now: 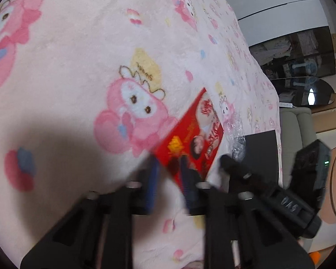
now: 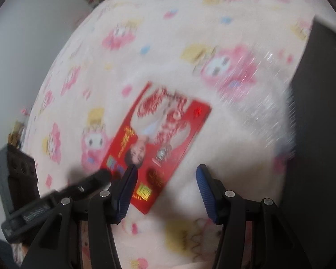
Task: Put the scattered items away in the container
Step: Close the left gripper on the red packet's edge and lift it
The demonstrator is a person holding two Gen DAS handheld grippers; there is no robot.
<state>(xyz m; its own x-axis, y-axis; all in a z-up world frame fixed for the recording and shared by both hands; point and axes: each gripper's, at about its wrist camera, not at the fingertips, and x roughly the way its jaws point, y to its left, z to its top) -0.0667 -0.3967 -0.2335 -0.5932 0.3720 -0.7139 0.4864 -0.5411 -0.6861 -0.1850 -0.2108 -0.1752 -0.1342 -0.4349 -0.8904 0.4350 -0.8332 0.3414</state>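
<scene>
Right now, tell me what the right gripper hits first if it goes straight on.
Probably the pink blanket, just beside the red card; the right gripper has open fingers and the card lies under its left one. Blur leaves depth unclear.

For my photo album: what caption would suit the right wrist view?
Open right gripper poised over a red packet on the pink cartoon blanket.

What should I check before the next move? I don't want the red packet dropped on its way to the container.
1. Red packet corner sits inside the left gripper: ok.
2. Its fingers pinch the packet firmly: cannot tell, blurred.
3. Right gripper open, holding nothing: ok.
4. Black container in view beside the packet: ok.
5. Container opening free: cannot tell, only a dark wall shows.
6. Clear plastic wrap lies clear of the packet: ok.
</scene>
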